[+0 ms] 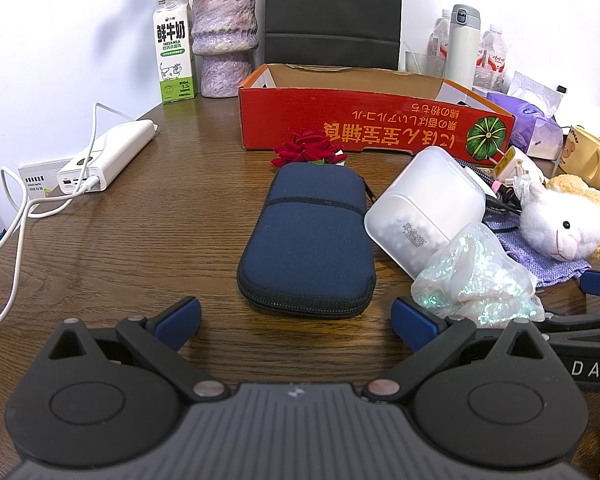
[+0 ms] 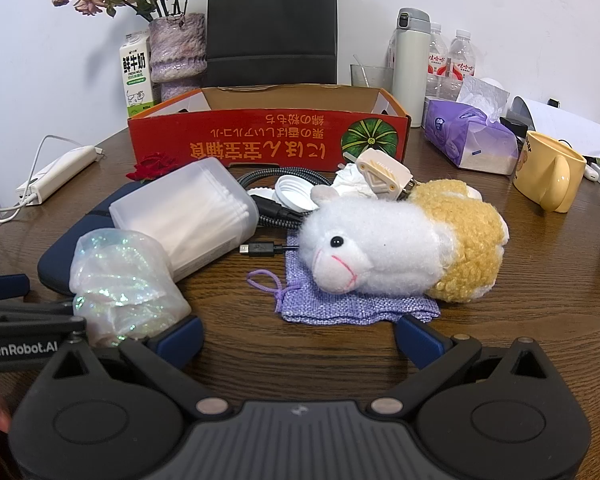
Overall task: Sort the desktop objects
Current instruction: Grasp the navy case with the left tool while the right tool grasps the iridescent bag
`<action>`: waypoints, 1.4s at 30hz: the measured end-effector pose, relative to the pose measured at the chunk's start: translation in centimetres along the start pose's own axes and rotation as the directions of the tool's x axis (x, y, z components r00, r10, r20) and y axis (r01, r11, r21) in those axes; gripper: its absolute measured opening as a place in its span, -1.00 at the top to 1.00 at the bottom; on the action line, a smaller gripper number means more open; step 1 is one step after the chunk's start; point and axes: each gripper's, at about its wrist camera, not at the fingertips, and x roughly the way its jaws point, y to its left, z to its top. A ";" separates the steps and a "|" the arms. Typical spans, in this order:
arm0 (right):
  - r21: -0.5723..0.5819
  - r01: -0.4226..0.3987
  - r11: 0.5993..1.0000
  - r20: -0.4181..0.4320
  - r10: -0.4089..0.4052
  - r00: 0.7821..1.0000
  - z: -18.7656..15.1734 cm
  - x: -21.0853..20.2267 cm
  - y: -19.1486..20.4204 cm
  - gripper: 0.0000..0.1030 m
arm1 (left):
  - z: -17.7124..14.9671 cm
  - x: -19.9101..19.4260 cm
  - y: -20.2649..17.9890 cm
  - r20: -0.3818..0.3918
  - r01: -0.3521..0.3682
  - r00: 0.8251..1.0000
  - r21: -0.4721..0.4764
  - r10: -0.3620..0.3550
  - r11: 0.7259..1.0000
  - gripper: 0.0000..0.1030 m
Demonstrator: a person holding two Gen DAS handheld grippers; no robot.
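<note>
A navy zip pouch [image 1: 306,240] lies on the wooden table just ahead of my open, empty left gripper [image 1: 296,320]. Right of it lie a frosted box of cotton swabs [image 1: 424,206], an iridescent plastic bag [image 1: 476,280], a plush sheep [image 1: 568,220] on a lilac cloth bag, and a white plug [image 1: 516,164]. A red fabric rose [image 1: 308,148] lies before the open red cardboard box [image 1: 376,128]. My right gripper [image 2: 300,336] is open and empty, just short of the lilac bag [image 2: 356,306] and the sheep [image 2: 396,244]. The swab box [image 2: 188,216], the plastic bag [image 2: 120,280] and a braided cable [image 2: 276,178] lie to its left.
A power bank [image 1: 108,156] with a white cable sits at the left. A milk carton [image 1: 174,48], vase [image 1: 224,36] and black bag [image 1: 332,12] stand behind the box. A tissue pack [image 2: 470,138], yellow mug [image 2: 548,170], thermos [image 2: 410,64] and water bottles stand at the right.
</note>
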 end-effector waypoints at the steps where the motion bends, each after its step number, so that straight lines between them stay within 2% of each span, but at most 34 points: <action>1: 0.000 0.000 1.000 0.000 0.000 1.000 0.0 0.0 0.0 -1.00 | 0.0 0.0 0.0 0.000 0.000 1.000 0.000 0.000 1.000 -1.00; 20: -0.004 0.001 1.000 -0.001 -0.001 1.000 0.0 0.1 0.0 -1.00 | 0.0 0.0 0.1 0.000 0.002 1.000 -0.002 -0.002 1.000 -1.00; 23: -0.027 -0.028 0.999 -0.019 0.028 0.999 -0.1 -0.4 -0.1 -1.00 | -0.2 -0.3 0.3 0.002 0.010 1.000 0.009 -0.010 1.000 -1.00; 25: -0.061 -0.073 0.995 -0.049 0.070 0.996 -0.5 -1.6 -0.3 -1.00 | -0.6 -1.3 0.6 -0.017 0.044 0.999 0.028 -0.043 0.999 -1.00; 26: -0.088 -0.108 0.990 -0.045 0.104 0.994 -0.8 -2.4 -0.6 -1.00 | -0.9 -1.9 0.8 -0.020 0.083 0.996 0.028 -0.082 0.996 -1.00; 29: -0.154 -0.162 0.975 -0.019 0.161 0.987 -1.5 -4.6 -1.6 -1.00 | -1.3 -3.6 1.6 0.021 0.175 0.984 0.046 -0.176 0.983 -1.00; 32: -0.171 -0.222 0.960 0.014 0.228 0.974 -1.1 -5.7 -2.1 -0.96 | 0.2 -4.4 2.0 0.100 0.154 0.982 0.077 -0.161 0.985 -1.00; 34: -0.175 -0.179 0.968 0.061 0.192 0.979 -0.4 -5.6 -1.9 -0.92 | 1.3 -3.8 2.0 0.124 0.116 0.984 0.078 -0.125 0.990 -1.00; 36: -0.136 -0.145 0.980 0.080 0.156 0.984 0.4 -5.3 -2.0 -0.86 | 2.5 -2.7 1.5 0.078 0.053 0.995 0.097 -0.060 0.994 -1.00; 37: -0.120 -0.189 0.975 0.075 0.198 0.977 0.6 -5.3 -2.1 -0.78 | 2.8 -2.7 1.4 0.080 0.053 0.995 0.111 -0.062 0.992 -1.00; 38: -0.107 -0.262 0.959 0.068 0.270 0.961 0.8 -5.5 -2.2 -0.77 | 3.0 -2.8 1.5 0.106 0.064 0.991 0.122 -0.077 0.990 -1.00; 40: -0.112 -0.413 0.904 0.055 0.420 0.906 0.7 -5.8 -1.6 -0.76 | 3.3 -2.9 2.1 0.125 0.053 0.990 0.133 -0.070 0.990 -1.00; 41: -0.135 -0.458 0.879 0.055 0.468 0.882 0.4 -5.9 -1.0 -0.76 | 3.5 -2.6 2.3 0.123 0.051 0.990 0.138 -0.068 0.989 -1.00; 42: -0.158 -0.482 0.862 0.043 0.493 0.869 0.2 -5.6 -0.1 -0.76 | 3.7 -2.2 2.6 0.113 0.061 0.991 0.135 -0.076 0.989 -1.00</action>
